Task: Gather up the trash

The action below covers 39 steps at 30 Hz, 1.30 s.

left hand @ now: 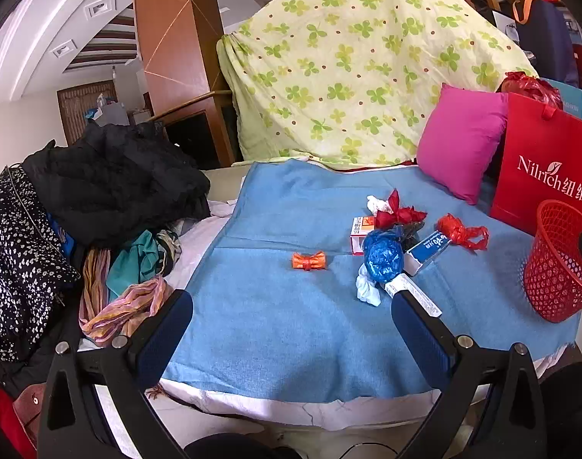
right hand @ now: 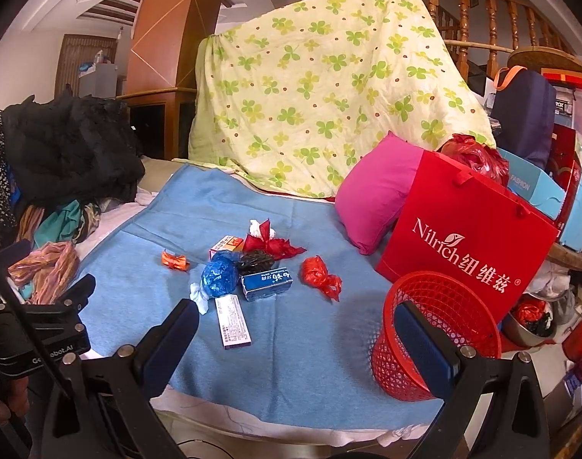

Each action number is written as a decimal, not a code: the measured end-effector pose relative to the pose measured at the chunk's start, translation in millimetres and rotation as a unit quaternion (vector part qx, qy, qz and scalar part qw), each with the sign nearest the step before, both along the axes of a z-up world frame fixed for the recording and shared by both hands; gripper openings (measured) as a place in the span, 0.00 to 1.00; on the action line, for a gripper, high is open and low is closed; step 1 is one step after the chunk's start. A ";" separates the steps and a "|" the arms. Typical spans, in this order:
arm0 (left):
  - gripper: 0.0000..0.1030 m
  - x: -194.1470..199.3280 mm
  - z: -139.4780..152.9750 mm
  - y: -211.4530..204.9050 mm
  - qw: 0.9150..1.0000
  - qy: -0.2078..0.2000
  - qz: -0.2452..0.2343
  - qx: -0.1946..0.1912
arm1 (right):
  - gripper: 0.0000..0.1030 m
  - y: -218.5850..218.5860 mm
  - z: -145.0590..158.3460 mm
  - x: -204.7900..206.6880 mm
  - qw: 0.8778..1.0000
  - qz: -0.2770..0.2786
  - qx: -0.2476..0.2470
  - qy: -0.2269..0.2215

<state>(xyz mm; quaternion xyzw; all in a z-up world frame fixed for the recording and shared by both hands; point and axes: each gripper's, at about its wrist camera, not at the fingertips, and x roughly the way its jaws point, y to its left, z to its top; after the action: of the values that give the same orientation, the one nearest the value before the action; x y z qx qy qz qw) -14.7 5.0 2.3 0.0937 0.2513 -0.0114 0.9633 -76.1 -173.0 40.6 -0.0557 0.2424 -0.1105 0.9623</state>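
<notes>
Left wrist view: the left gripper (left hand: 291, 317) hovers low over the blue blanket (left hand: 275, 329), jaws spread wide and empty, aimed at the orange wrapper (left hand: 308, 260). The right gripper (right hand: 294, 331) is likewise wide and empty, level above the blanket's near edge. Trash lies clustered mid-blanket: blue bag (right hand: 219, 278), blue box (right hand: 267, 285), red bag (right hand: 320, 276), with the red basket (right hand: 436, 329) just right.

Both views are taken from low over the near edge of a blue blanket (left hand: 291, 325), looking forward and slightly down along each gripper's spread fingers. The left wrist view is set further left, so the pile of clothes (left hand: 111, 183) is seen close. The right wrist view is set further right, close to the red basket (right hand: 436, 332). The blanket, the litter (right hand: 248, 267) and the clover-patterned sheet (left hand: 359, 69) are shared.
</notes>
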 end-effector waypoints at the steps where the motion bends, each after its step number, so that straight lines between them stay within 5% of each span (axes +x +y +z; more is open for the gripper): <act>1: 1.00 0.4 -0.5 -0.7 1.000 0.003 0.000 0.004 | 1.00 -0.1 -0.1 0.2 1.000 0.000 -0.001 0.000; 15: 1.00 16.3 -19.1 -6.0 1.000 0.026 0.002 0.013 | 1.00 -1.7 -15.5 15.3 1.000 0.002 -0.006 0.021; 21: 1.00 39.8 -42.9 7.7 0.999 0.051 0.016 0.000 | 1.00 -8.9 -38.5 41.7 0.998 0.043 0.028 0.042; 28: 1.00 81.8 -91.3 38.9 0.991 0.120 0.037 -0.040 | 1.00 -26.6 -114.7 111.3 0.974 0.141 0.137 0.116; 31: 1.00 97.2 -104.0 44.0 0.987 0.143 0.039 -0.059 | 0.96 -25.2 -142.6 143.9 0.965 0.145 0.146 0.162; 33: 1.00 106.9 -109.5 43.2 0.985 0.152 0.037 -0.069 | 0.82 -24.4 -154.0 163.9 0.958 0.144 0.158 0.190; 39: 1.00 137.1 -119.0 26.3 0.981 0.166 -0.007 -0.100 | 0.81 -20.1 -181.4 219.4 0.947 0.142 0.163 0.237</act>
<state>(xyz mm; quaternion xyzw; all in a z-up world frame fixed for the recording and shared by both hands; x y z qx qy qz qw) 122.4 31.3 -116.8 -0.0047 0.4045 -0.0587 0.9127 143.2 -193.1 -140.9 0.0437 0.4674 0.0844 0.8789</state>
